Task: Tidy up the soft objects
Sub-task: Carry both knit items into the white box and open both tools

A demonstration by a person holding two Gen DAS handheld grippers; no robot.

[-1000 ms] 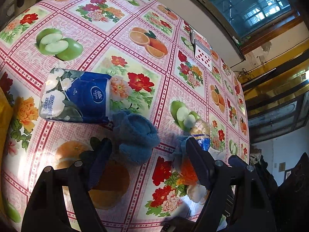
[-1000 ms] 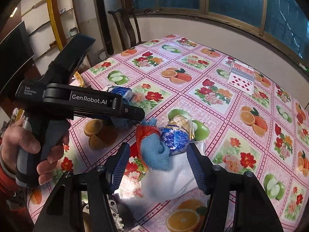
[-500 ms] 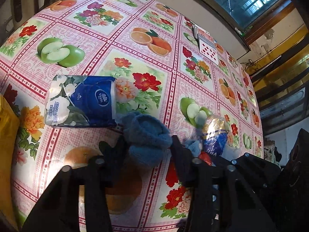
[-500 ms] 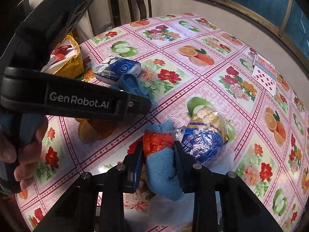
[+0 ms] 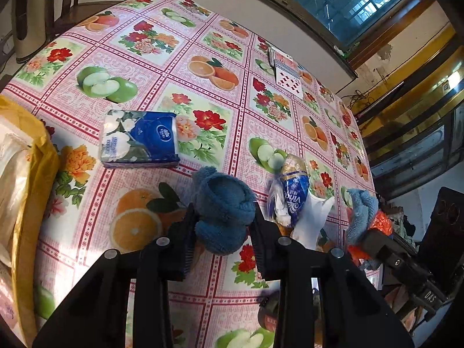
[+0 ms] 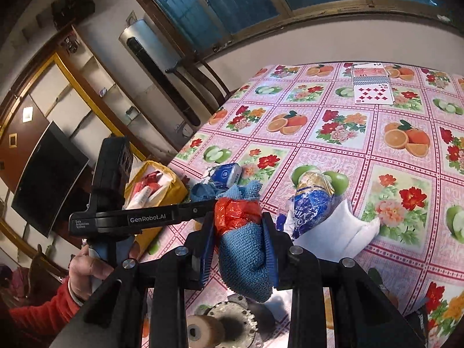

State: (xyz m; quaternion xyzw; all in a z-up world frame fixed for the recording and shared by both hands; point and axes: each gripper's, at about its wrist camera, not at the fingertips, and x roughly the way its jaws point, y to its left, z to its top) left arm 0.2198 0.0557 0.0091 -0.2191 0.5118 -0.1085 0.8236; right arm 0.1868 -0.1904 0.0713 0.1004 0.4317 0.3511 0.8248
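**A:** Where is the dark blue fuzzy rolled cloth (image 5: 223, 214)?

**B:** Right between the fingers of the left gripper (image 5: 223, 226), which is closed on its lower half; the top bulges out ahead of the tips. It seems lifted just above the desk (image 5: 203, 66), though I can't tell for sure.

**A:** And the other hand?

**B:** The right gripper (image 6: 239, 246) is closed nearly as far on a light blue microfibre cloth (image 6: 243, 258) with a crumpled orange-red plastic bag (image 6: 236, 211) bunched at its front end. The cloth's tail droops below the fingers.

**A:** How will they handle?

**B:** Light and squashy, I'd judge. Both compress under the pads, so a hold across the thickest middle is safest. The plastic looks slippery and could slide free of the cloth.

**A:** What lies around them?

**B:** Ahead of the left gripper and to its left, a blue-and-white floral tissue pack (image 5: 139, 139). To its right, a shiny blue and gold foil packet (image 5: 291, 191) resting on a small white pillow-like pouch (image 6: 339, 232). Far ahead, playing cards (image 6: 372, 87). A yellow bag (image 5: 32, 179) sits at the far left.
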